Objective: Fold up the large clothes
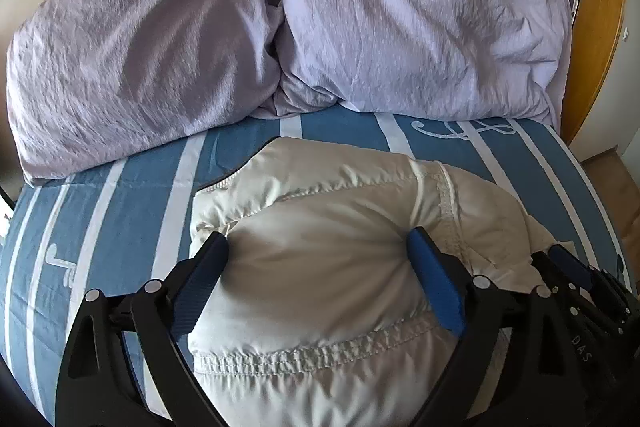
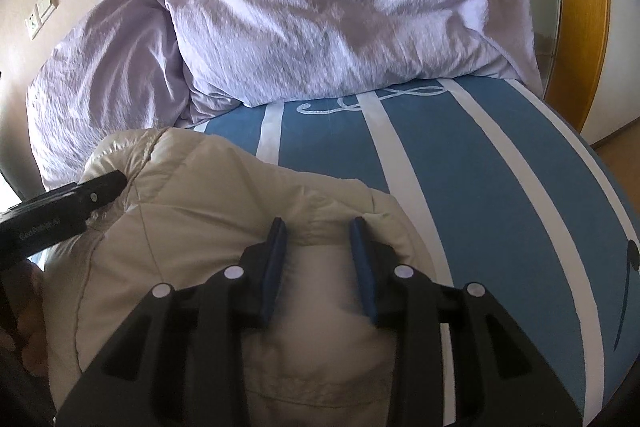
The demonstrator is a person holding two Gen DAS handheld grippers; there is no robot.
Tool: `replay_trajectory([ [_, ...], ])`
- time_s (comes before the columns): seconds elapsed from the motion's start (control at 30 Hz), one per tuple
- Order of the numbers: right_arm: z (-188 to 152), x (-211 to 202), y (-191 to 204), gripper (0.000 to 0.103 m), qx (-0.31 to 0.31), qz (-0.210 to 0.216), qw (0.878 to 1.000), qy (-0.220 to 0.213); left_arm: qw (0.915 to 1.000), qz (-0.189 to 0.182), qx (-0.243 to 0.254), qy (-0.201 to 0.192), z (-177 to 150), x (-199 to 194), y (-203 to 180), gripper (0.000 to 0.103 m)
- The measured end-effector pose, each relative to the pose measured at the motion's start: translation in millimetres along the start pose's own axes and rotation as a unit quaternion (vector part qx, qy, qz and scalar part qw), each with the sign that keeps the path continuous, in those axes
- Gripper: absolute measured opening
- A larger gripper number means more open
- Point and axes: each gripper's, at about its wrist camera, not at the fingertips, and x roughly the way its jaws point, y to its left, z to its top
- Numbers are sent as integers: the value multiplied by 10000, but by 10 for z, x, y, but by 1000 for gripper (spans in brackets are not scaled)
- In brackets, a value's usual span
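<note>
lying bunched on the striped bed [image 1: 120, 195], the white jacket [image 1: 320, 227] is sitting near the lilac duvet [image 1: 380, 27]. left tongs [image 1: 318, 247] are standing wide apart over the jacket; right tongs [image 2: 318, 231] are clamping a fold of it.

Cream-white puffy jacket [image 1: 320, 267], blue bedsheet [image 2: 500, 207] with white stripes and swirly white doodles, crinkly lilac duvet [image 1: 400, 27], black tools with blue pads [image 2: 276, 267]

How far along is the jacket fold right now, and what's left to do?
Looks done: the white puffer jacket is already bunched into a compact bundle on the striped bed sheet. In hand: the left gripper straddles the bundle with wide jaws; the right gripper has a fold of it between its pads. Left: flattening and squaring the bundle, which looks lumpy.
</note>
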Motion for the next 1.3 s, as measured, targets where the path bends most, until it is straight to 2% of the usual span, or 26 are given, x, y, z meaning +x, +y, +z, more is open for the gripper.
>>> replay_trajectory([
  [0.17,-17,-1,22,35,-32,-58,10000,-44,9999,-109,-70,1,-41,68,35,94],
  [0.77,-18,34,74,36,-103,-163,9998,-106,9999,39,-51,-155,-101,161,29,97],
  [1.3,10,87,66,37,-132,-158,9997,-121,9997,-41,-192,-132,-111,280,63,100],
])
